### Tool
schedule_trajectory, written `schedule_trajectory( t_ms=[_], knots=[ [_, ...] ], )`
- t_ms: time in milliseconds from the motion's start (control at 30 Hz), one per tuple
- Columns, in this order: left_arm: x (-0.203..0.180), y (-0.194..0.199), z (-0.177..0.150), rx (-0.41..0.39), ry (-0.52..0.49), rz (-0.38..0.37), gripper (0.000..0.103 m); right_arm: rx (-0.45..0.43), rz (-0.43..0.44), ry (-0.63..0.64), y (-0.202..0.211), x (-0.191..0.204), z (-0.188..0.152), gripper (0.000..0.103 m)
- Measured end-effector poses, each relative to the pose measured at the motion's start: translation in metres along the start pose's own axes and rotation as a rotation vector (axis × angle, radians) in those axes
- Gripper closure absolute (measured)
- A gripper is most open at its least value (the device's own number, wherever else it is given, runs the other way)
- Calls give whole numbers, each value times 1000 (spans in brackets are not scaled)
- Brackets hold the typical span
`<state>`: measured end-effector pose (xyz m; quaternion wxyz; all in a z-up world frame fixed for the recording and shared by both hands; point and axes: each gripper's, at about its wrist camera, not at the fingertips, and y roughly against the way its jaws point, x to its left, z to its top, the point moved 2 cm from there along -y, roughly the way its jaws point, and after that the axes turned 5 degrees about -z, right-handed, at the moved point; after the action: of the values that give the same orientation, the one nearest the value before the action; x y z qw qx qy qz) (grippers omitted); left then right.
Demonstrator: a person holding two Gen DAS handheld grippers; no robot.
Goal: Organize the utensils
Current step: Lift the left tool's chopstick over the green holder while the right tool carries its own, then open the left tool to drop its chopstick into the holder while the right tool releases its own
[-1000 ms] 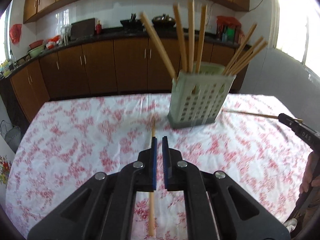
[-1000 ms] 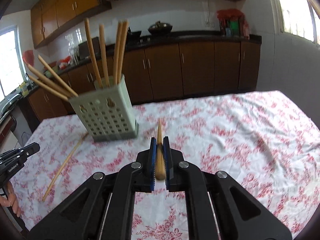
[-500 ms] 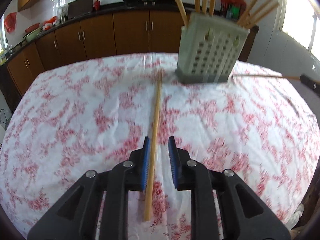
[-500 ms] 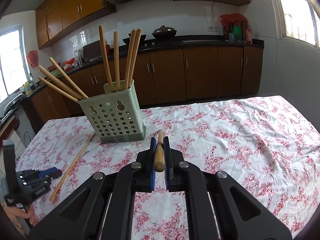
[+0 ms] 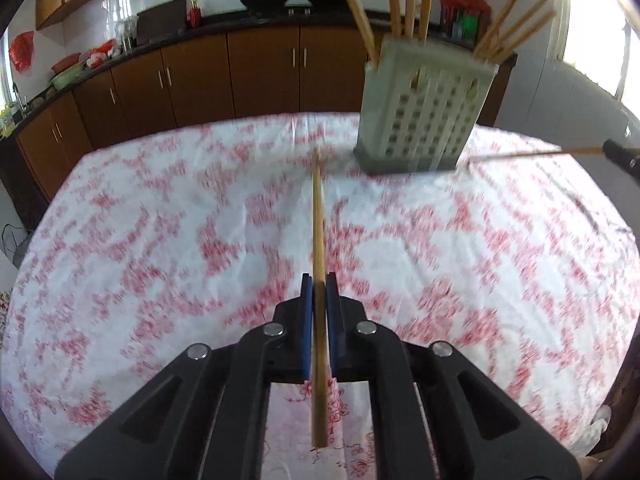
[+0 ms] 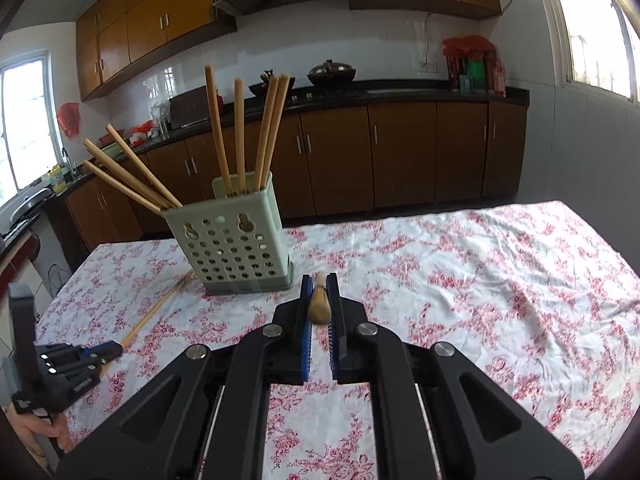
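The left gripper (image 5: 319, 294) is pressed together on a wooden chopstick (image 5: 318, 216) that runs forward along the floral tablecloth (image 5: 160, 240) toward the perforated green utensil holder (image 5: 424, 120), its tip lying just beside the holder's base. The right gripper (image 6: 319, 298) pinches a second chopstick (image 6: 319, 306) end-on between its blue pads (only the butt shows). The holder stands upright with seven chopsticks (image 6: 240, 136) leaning inside.
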<state>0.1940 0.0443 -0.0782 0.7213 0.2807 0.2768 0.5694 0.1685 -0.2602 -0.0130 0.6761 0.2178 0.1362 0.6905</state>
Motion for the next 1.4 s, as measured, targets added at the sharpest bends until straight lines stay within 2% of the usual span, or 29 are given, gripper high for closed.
schedule_trajectory(
  t_ms=[133, 300, 533, 700, 833, 1000, 1167, 1300, 1400],
  knots=[
    [-2, 39, 29, -120, -3, -16, 95, -43, 5, 4, 9, 1, 12, 95],
    [-10, 70, 59, -213, -3, -49, 95, -85, 11, 9, 18, 6, 24, 95],
    [-14, 88, 80, -267, -18, -54, 95, -119, 16, 21, 24, 10, 35, 95],
    [-28, 114, 96, -314, -47, -124, 95, -160, 73, 7, 38, 15, 56, 95],
    [-46, 139, 117, -388, -76, -176, 95, -229, 148, -14, 59, 24, 83, 95],
    [-68, 165, 157, -535, -67, -198, 95, -378, 210, -13, 88, 42, 122, 95],
    [-78, 169, 193, -649, -43, -166, 95, -506, 227, -14, 93, 60, 147, 95],
    [-83, 149, 206, -671, -39, -144, 95, -568, 187, 28, 71, 73, 153, 95],
    [-87, 122, 208, -669, -49, -121, 95, -562, 169, 56, 45, 80, 150, 95]
  ],
)
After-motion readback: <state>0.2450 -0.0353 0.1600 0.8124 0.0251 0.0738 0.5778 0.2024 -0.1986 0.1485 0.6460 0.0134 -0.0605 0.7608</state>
